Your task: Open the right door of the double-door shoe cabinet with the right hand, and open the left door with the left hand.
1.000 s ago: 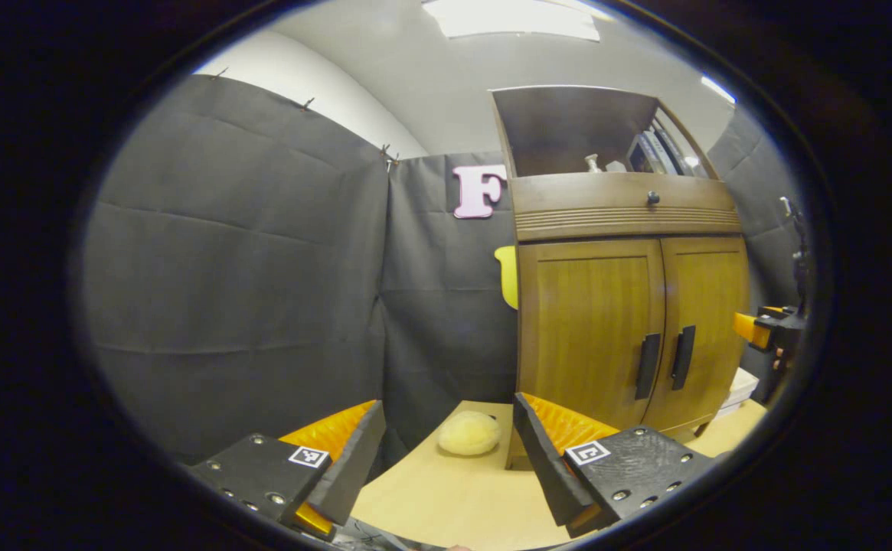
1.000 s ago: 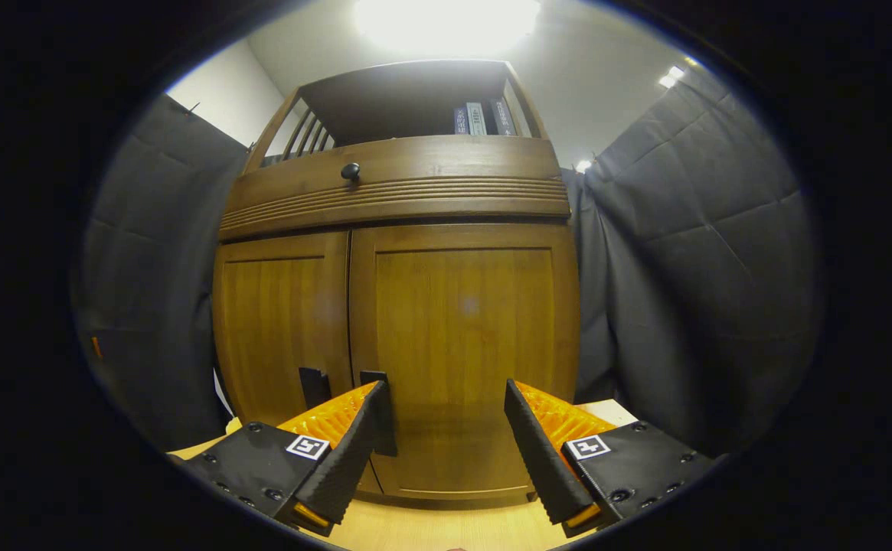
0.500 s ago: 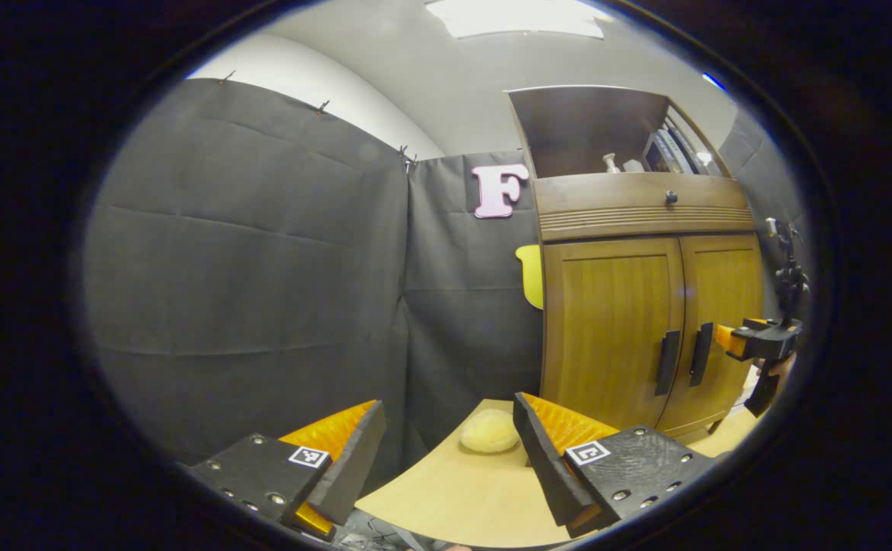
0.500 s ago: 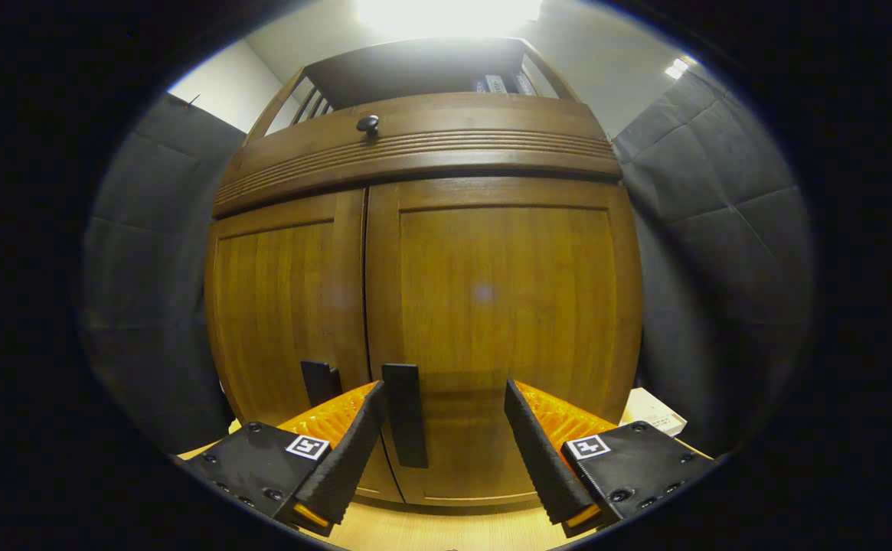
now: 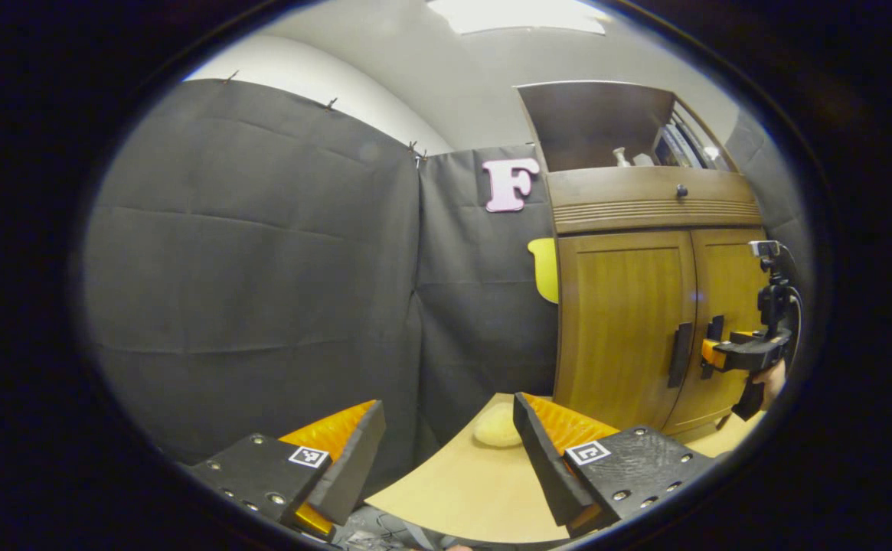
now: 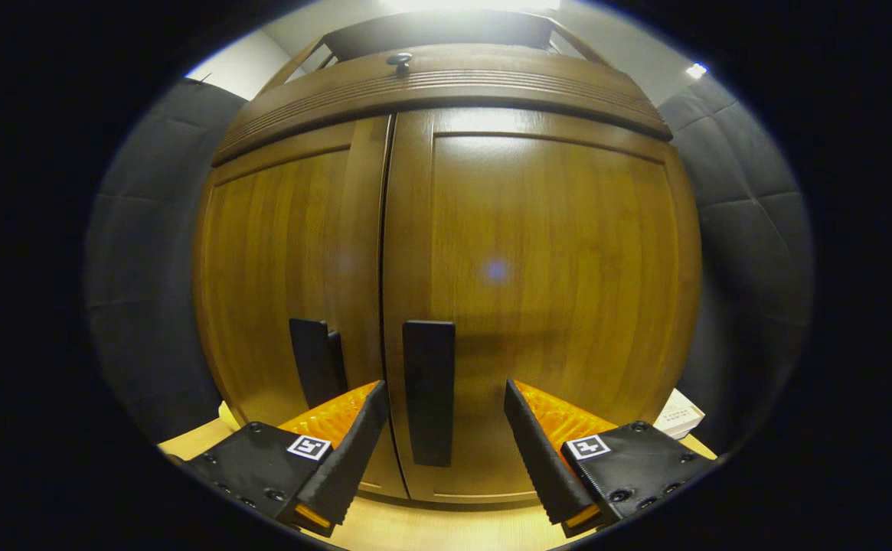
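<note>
The wooden shoe cabinet (image 6: 537,252) fills the right gripper view from close up, both doors closed. My right gripper (image 6: 444,390) is open, and the right door's black handle (image 6: 429,367) stands between its fingers, nearer the left one, untouched. The left door's handle (image 6: 314,360) lies just left of it. In the left gripper view the cabinet (image 5: 618,321) stands far off at the right, with the left door's handle (image 5: 680,353) visible. The right gripper (image 5: 713,353), held by a hand (image 5: 773,376), is at the right door's handle. My left gripper (image 5: 447,404) is open and holds nothing.
The cabinet stands on a light wooden table (image 5: 453,490). A pale yellow soft lump (image 5: 495,430) lies on it by the cabinet's left corner. A white box (image 6: 679,417) sits to the cabinet's right. Above the doors are a knobbed drawer (image 5: 656,200) and an open shelf (image 5: 606,126).
My right gripper has moved in toward the cabinet, and the right door's handle now stands between its fingers. The cabinet has slid rightward in the left gripper view. Both doors stay closed.
</note>
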The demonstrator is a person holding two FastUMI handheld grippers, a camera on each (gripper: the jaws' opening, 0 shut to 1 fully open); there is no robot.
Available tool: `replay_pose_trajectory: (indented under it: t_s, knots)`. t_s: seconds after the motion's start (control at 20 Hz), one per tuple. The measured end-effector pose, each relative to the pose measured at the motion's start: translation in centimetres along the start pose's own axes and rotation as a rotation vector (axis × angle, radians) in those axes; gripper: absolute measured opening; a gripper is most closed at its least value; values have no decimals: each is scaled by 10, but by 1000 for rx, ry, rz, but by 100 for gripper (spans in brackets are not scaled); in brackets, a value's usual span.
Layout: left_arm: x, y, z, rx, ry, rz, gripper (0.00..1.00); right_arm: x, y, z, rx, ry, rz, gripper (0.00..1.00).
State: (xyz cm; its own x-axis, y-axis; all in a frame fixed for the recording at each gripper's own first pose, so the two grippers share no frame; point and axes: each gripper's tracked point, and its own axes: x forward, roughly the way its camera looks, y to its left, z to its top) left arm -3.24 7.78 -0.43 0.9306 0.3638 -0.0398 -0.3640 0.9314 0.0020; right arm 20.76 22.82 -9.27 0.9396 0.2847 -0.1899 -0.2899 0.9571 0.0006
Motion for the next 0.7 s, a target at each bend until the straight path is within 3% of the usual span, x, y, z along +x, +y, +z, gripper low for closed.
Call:
replay_pose_trajectory:
  t_s: [0.2,0.25,0.35,0.6,0.7]
  knots:
    - [0,1,0,6,8,2,98,0,3,-7,19,19,2,57]
    - [0,1,0,8,9,2,98,-5,2,-7,26,19,1,63]
    - [0,0,-1,8,13,-3,98,2,5,-8,29,26,-8,39]
    - [1,-2,1,3,9,-27,98,1,4,-10,52,62,10,18]
    - [1,-4,1,1,2,-45,98,-1,4,-10,64,66,17,17]
